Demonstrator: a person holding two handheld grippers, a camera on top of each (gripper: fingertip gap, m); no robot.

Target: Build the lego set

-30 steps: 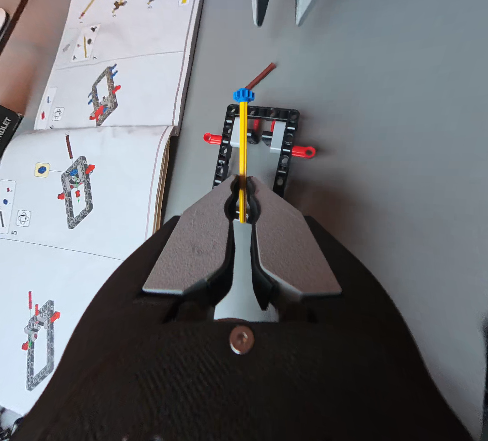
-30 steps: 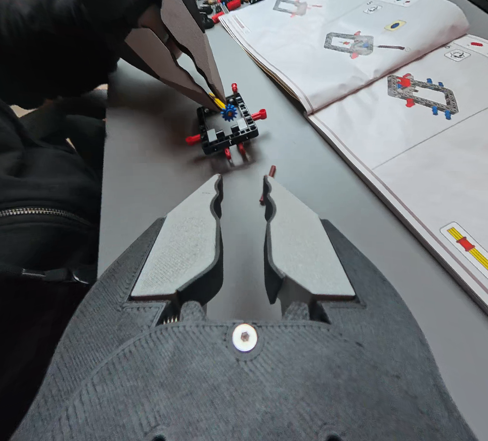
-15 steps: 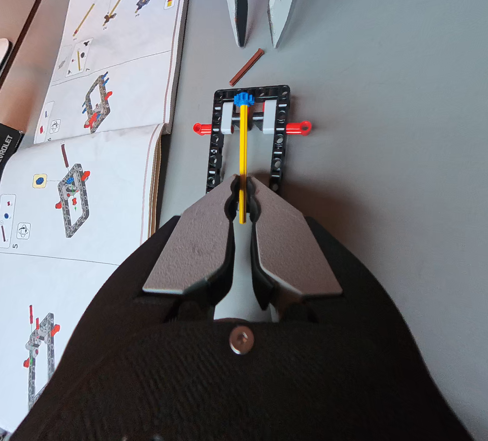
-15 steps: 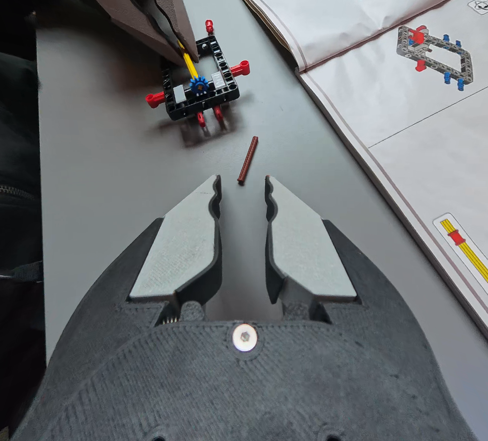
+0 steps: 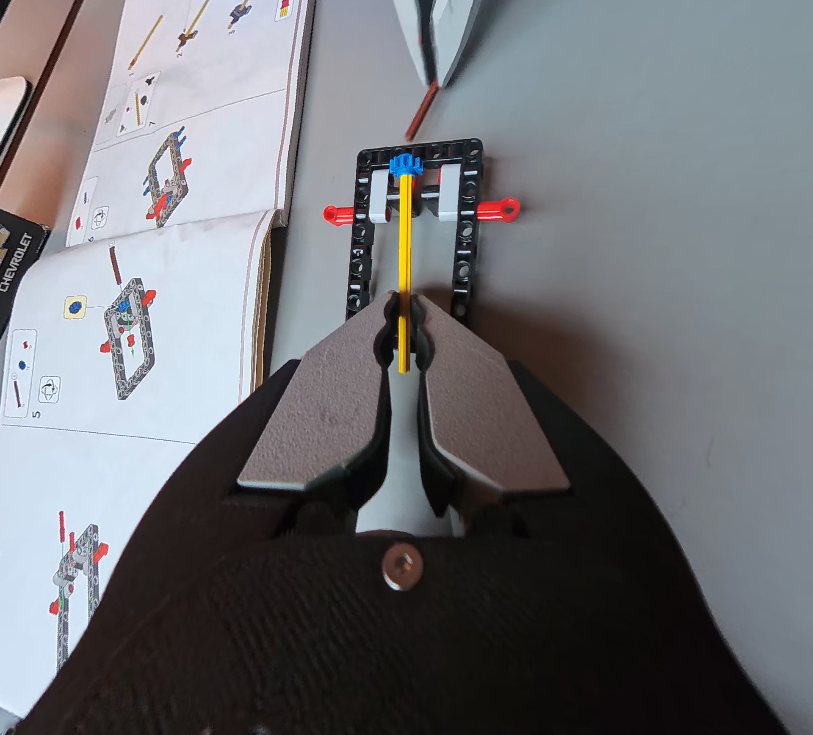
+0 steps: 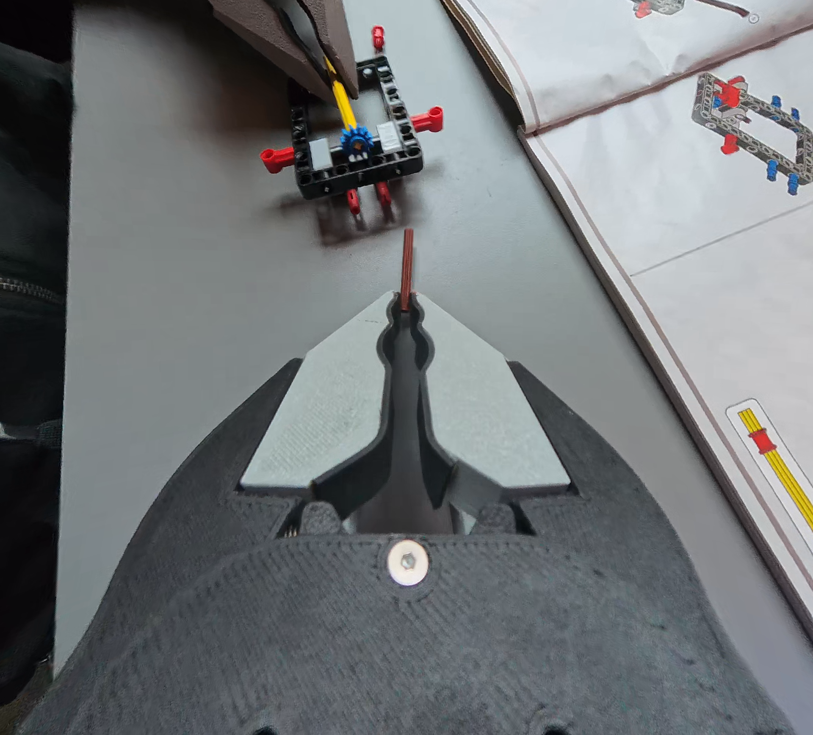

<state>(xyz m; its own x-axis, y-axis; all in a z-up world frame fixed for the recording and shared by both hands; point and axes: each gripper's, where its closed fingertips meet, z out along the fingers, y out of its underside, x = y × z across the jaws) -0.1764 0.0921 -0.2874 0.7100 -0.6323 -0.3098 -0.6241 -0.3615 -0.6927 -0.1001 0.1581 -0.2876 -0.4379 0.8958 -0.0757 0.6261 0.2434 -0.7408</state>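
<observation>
A black Lego frame [image 5: 466, 239] with red pins and grey connectors lies on the grey table; it also shows in the right wrist view [image 6: 398, 98]. My left gripper [image 5: 404, 300] is shut on a yellow axle [image 5: 404, 239] whose far end carries a blue gear [image 5: 405, 165] held inside the frame's far end, between the grey connectors. My right gripper [image 6: 404, 296] is shut on the near end of a brown axle [image 6: 407, 261], which points toward the frame's two red pins. The brown axle [image 5: 421, 115] and the right gripper [image 5: 433, 82] show beyond the frame in the left wrist view.
An open instruction booklet [image 5: 184, 195] lies left of the frame in the left wrist view and on the right in the right wrist view [image 6: 686, 151]. A dark box [image 5: 17, 265] sits at the far left. A person's dark clothing [image 6: 31, 230] borders the table edge. My hands' fingertips stand some 11 cm from each other.
My right gripper moved forward and closed on the brown axle, which now points at the frame. My left gripper kept its hold on the yellow axle with the gear in the frame.
</observation>
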